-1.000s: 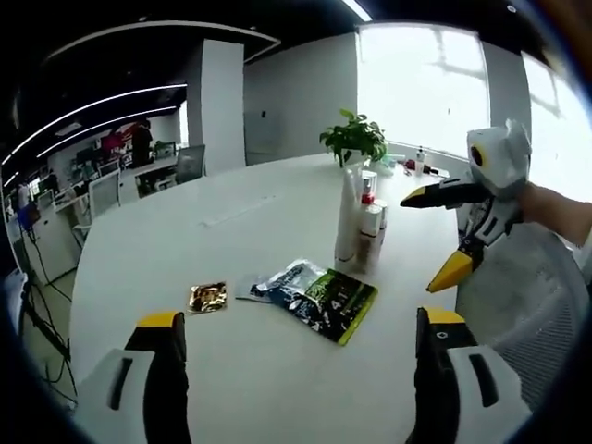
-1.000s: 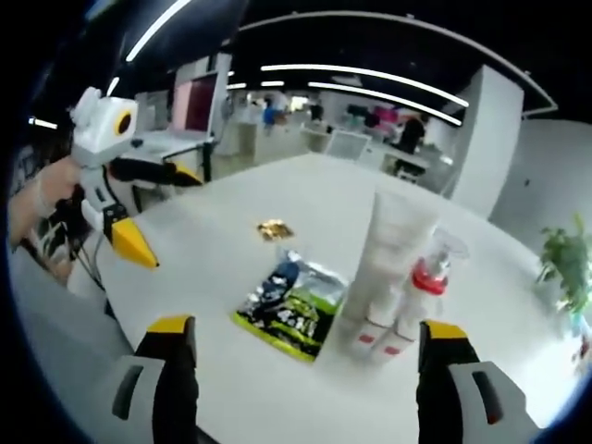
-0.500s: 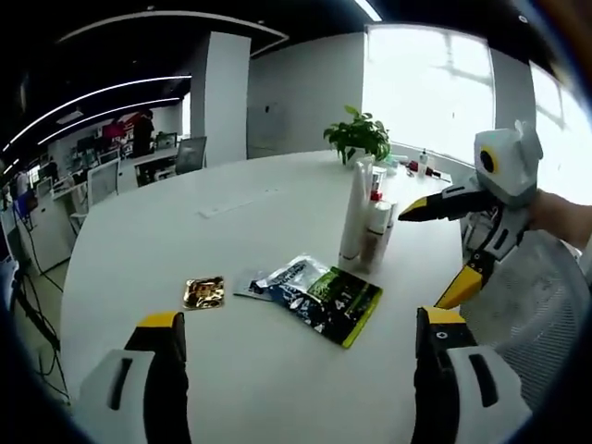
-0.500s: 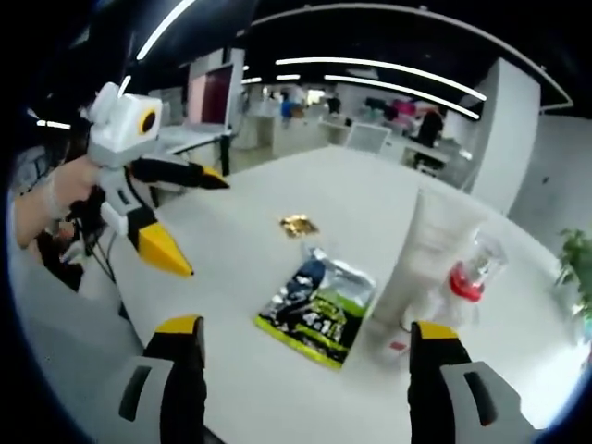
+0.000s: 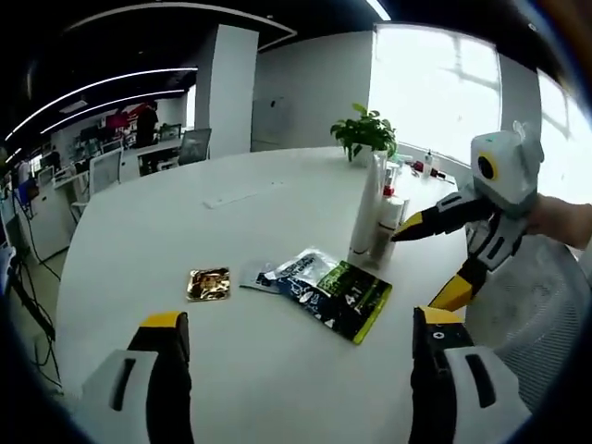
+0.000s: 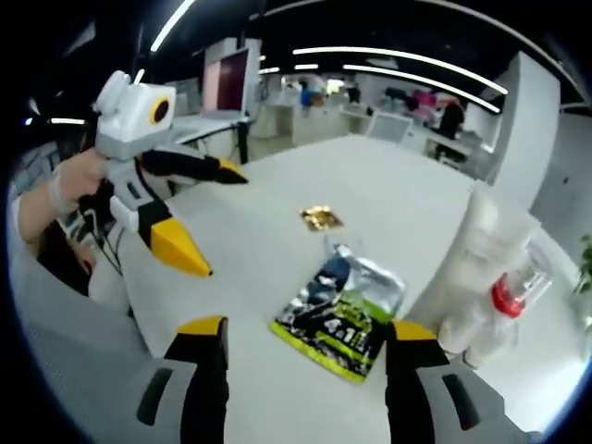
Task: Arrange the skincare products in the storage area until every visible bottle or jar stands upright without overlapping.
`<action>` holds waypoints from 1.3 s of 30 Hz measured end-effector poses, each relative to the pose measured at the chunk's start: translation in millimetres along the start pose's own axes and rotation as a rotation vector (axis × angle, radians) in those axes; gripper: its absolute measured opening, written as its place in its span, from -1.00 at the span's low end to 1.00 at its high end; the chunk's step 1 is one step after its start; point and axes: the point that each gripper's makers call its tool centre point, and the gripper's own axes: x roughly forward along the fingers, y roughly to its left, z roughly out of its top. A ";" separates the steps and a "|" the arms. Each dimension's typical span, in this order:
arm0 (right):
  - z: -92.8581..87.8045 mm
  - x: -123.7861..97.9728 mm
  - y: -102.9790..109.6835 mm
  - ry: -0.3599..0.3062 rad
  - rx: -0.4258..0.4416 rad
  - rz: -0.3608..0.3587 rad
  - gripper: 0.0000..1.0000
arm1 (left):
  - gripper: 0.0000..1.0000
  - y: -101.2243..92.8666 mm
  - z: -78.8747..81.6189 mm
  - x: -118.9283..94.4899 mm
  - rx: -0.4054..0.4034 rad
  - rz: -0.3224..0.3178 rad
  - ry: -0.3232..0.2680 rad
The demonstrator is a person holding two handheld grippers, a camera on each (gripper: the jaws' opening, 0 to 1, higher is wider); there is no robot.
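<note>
On the tabletop (image 5: pixel 185 231), upright bottles (image 5: pixel 375 217) stand beside a green sachet (image 5: pixel 338 291); both grippers' fingers spread, gripping nothing.

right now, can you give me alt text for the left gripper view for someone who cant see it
A white round table holds a cluster of upright skincare bottles, with a green and black foil pouch and a small gold sachet lying flat nearer the camera. The right hand-held gripper, jaws open, reaches in beside the bottles, and the left hand-held gripper is open in the foreground.

White tube (image 5: pixel 366 205) and red-capped bottle (image 5: pixel 387 225) stand upright, touching
</note>
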 end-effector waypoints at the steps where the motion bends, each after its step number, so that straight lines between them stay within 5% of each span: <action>1: -1.3 2.7 0.4 0.008 -0.009 0.004 0.22 | 0.86 1.4 0.0 -0.4 -0.005 0.011 -0.007; 13: -2.0 26.3 -8.7 0.029 -0.023 -0.001 0.01 | 0.58 12.2 -10.3 6.8 -0.049 0.008 0.008; 23: -20.5 43.3 -20.2 0.074 0.000 -0.015 -0.19 | 0.54 23.9 -19.0 17.4 -0.055 0.022 0.023; 28: -24.5 45.4 -26.9 0.054 0.039 -0.044 -0.41 | 0.39 29.8 -18.3 24.4 -0.052 0.023 0.026; 39: -42.6 55.5 -19.8 0.096 0.059 -0.007 -0.51 | 0.01 35.3 -17.6 43.5 -0.048 -0.010 0.051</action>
